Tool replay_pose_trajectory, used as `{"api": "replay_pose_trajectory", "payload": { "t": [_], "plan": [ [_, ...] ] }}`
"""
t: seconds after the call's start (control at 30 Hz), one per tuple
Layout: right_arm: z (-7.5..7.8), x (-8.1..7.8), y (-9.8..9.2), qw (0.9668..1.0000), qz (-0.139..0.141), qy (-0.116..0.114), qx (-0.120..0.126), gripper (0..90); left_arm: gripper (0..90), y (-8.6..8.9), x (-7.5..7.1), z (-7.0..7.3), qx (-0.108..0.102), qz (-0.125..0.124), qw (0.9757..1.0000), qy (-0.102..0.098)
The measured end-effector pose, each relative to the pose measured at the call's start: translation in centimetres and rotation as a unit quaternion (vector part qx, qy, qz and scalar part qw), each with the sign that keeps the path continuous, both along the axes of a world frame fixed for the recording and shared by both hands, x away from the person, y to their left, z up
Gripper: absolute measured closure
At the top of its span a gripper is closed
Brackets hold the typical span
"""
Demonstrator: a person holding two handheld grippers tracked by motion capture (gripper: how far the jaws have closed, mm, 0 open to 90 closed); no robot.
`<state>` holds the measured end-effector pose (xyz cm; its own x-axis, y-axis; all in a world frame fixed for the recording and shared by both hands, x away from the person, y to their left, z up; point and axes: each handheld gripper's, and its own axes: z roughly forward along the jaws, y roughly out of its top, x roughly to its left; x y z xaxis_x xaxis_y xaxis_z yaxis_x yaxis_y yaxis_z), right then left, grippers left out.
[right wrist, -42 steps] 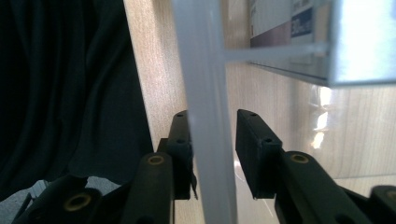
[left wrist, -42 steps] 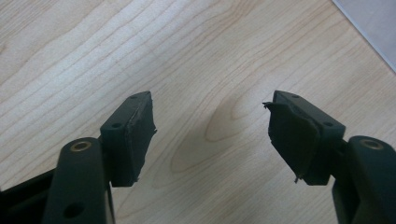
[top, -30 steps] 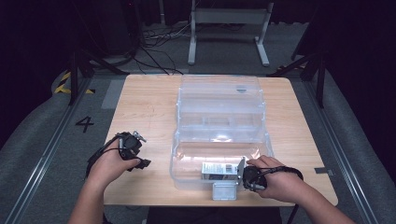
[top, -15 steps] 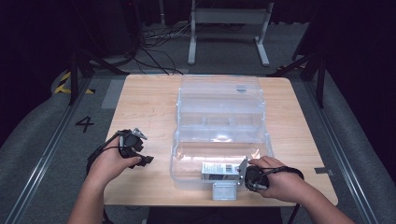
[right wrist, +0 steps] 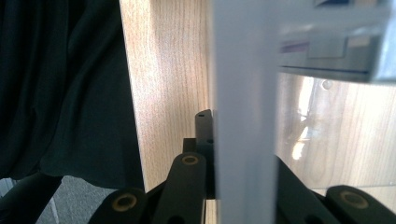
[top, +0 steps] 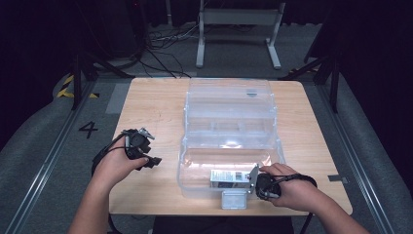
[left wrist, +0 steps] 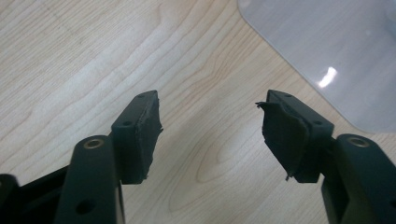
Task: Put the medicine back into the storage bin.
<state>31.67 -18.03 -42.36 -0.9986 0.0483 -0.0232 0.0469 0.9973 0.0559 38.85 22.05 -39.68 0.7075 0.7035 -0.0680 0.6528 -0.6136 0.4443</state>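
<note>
Clear plastic box (top: 229,141) sits in the middle of my wooden table (top: 151,105), its lid thrown back toward the far edge and its base open toward me. I see a small grey carton (top: 229,178) with a printed label lying in the near right part of the base, close to the front wall. A frosted latch tab (top: 234,199) hangs from the middle of that front wall, over the table's near edge.

My right gripper (top: 257,181) is at the box's near right corner, and my right hand (top: 287,187) rests on the table just behind it. In the right gripper view my jaws are clamped on the pale front wall (right wrist: 243,140) of the box: one black jaw stands outside it, the other shows through the plastic on the inner side, and the wall runs straight up between them. The carton's edge (right wrist: 336,51) shows beyond the wall at the top of that view.

My left gripper (top: 155,161) is out on bare wood to the left of the box, apart from it, held in my left hand (top: 117,163). Its jaws have just been closing a little, yet they stand well apart, with nothing between the worn black pads (left wrist: 142,133) but table grain. A rounded corner of the clear box (left wrist: 327,51) lies beyond them, to the upper right.
</note>
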Motion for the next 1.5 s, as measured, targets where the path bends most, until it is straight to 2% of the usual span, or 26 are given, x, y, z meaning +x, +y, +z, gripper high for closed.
{"api": "replay_pose_trajectory", "payload": {
  "t": [0.1, 0.27, 0.3, 0.33, 0.4, 0.47, 0.67, 0.7, 0.8, 0.93, 0.97, 1.0, 1.17, 1.37, 1.47, 1.5],
  "plan": [
    [0.0, 0.1, -0.1, 1.0000, 0.000, 0.004, 0.005, 87.8, 40.1, -0.2, 0.3, 0.5, -0.013, -0.004, 0.9999, -0.007],
    [0.0, 0.1, -0.2, 1.0000, 0.000, 0.006, 0.005, 87.7, 39.8, -0.8, 0.7, 2.1, -0.004, -0.017, 0.9994, -0.030],
    [0.0, 0.1, -0.2, 0.9999, -0.005, 0.008, 0.008, 87.7, 39.4, -0.9, 0.8, 2.4, -0.008, -0.022, 0.9992, -0.033],
    [0.0, 0.1, -0.2, 0.9999, -0.004, 0.008, 0.008, 87.7, 39.6, -1.0, 0.9, 2.8, -0.008, -0.033, 0.9983, -0.047],
    [-0.1, 0.1, -0.2, 0.9999, -0.005, 0.008, 0.008, 87.6, 40.2, -1.3, 0.9, 3.2, -0.024, -0.045, 0.9971, -0.056],
    [-0.1, 0.1, -0.2, 0.9999, -0.001, 0.008, 0.011, 87.7, 41.2, -1.5, 1.0, 3.8, -0.036, -0.050, 0.9965, -0.056],
    [-0.1, 0.1, -0.1, 1.0000, -0.001, 0.006, 0.006, 87.7, 44.0, -2.4, 1.5, 6.1, -0.031, -0.061, 0.9951, -0.071],
    [-0.2, 0.1, -0.1, 0.9999, -0.002, 0.008, 0.009, 87.6, 44.5, -2.8, 1.7, 6.6, -0.027, -0.070, 0.9942, -0.077],
    [-0.2, 0.1, -0.2, 0.9999, -0.003, 0.009, 0.008, 87.6, 45.3, -3.3, 2.0, 7.2, -0.019, -0.076, 0.9936, -0.081],
    [-0.2, 0.2, -0.2, 0.9999, -0.002, 0.008, 0.008, 87.5, 43.4, -4.1, 2.6, 8.4, -0.034, -0.082, 0.9923, -0.086],
    [-0.2, 0.2, -0.2, 0.9999, -0.001, 0.007, 0.009, 87.6, 43.3, -4.4, 2.8, 8.8, -0.046, -0.083, 0.9917, -0.086],
    [-0.2, 0.2, -0.2, 0.9999, -0.003, 0.008, 0.009, 87.5, 42.9, -4.6, 2.9, 9.0, -0.048, -0.084, 0.9916, -0.086],
    [-0.3, 0.1, -0.3, 0.9999, -0.005, 0.009, 0.012, 87.5, 41.8, -6.0, 3.5, 10.1, -0.033, -0.107, 0.9899, -0.088],
    [-0.3, 0.3, -0.3, 0.9998, -0.003, 0.016, 0.012, 87.4, 41.7, -8.1, 4.2, 11.0, -0.029, -0.129, 0.9872, -0.089],
    [-0.3, 0.3, -0.3, 0.9998, -0.003, 0.015, 0.013, 87.4, 40.6, -9.4, 4.7, 11.5, -0.032, -0.144, 0.9845, -0.095],
    [-0.3, 0.3, -0.3, 0.9998, -0.003, 0.015, 0.013, 87.4, 40.4, -9.8, 4.9, 11.7, -0.026, -0.149, 0.9839, -0.094]
  ]
}}
